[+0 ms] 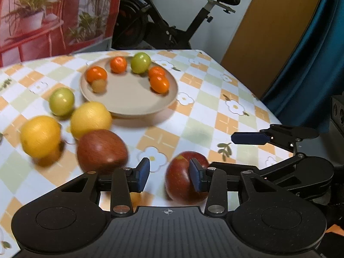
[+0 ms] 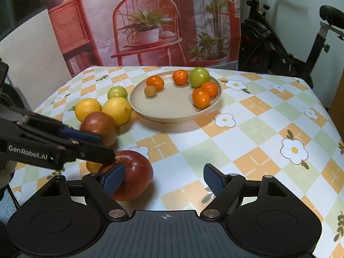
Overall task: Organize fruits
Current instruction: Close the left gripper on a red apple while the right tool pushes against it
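Two red apples lie near the table's front. My left gripper (image 1: 169, 176) is open with narrow jaws, and only tablecloth shows between the pads. The near apple (image 1: 182, 178) (image 2: 137, 176) sits behind its right finger, and the far apple (image 1: 102, 150) (image 2: 99, 126) lies left of its left finger. My right gripper (image 2: 163, 179) stands wide open, its left pad against the near apple's side. A beige plate (image 1: 129, 111) (image 2: 172, 118) holds several oranges, a green apple (image 1: 140, 62) and a small brown fruit. Two lemons (image 1: 91, 119) (image 1: 40, 136) and a green fruit (image 1: 62, 101) lie left of the plate.
The checked flower tablecloth (image 2: 247, 129) is bare to the right of the plate. An exercise bike (image 1: 172, 28) and a printed backdrop (image 2: 146, 21) stand behind the table. A blue curtain (image 1: 311, 53) hangs past the table's right edge. A small yellow-orange fruit (image 2: 92, 166) peeks out under the left gripper.
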The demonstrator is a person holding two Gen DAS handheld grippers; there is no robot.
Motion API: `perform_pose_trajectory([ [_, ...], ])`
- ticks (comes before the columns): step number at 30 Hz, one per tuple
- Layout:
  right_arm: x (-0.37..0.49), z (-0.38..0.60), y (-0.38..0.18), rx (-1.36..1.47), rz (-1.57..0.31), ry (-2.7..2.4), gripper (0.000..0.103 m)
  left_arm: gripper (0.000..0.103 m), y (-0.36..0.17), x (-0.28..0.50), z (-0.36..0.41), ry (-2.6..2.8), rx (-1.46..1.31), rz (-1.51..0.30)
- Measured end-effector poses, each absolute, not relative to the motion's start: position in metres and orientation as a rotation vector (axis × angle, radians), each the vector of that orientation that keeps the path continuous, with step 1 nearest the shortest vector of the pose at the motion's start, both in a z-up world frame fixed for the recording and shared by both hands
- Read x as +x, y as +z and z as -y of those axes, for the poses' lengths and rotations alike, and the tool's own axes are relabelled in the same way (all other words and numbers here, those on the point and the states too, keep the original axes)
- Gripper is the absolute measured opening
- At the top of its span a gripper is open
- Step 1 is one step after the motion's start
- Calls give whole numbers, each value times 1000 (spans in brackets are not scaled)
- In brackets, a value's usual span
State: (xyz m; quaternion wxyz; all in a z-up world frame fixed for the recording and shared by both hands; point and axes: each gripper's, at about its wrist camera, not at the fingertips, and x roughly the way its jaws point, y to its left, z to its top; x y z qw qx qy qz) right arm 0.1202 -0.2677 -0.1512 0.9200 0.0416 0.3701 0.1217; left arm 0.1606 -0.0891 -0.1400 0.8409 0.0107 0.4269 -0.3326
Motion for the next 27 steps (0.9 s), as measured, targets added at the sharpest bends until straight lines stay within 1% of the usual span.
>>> perform_pose_trajectory([
  [7,114,273,-152,79,-771,239,76,43,-149,168,88,-759,-76,-960],
  [17,108,264,-156,44,-821,320,74,43,-149,173,93,-746,-58,-954],
  [25,122,244,-169,17,-841,395,74,43,-149,176,93,-749,-72,-967],
  [26,124,242,-171,19,-844,402,73,43,-150,177,92,-750,-78,-971],
  [27,126,242,-172,28,-848,409,71,43,-150,177,92,-755,-86,-976],
])
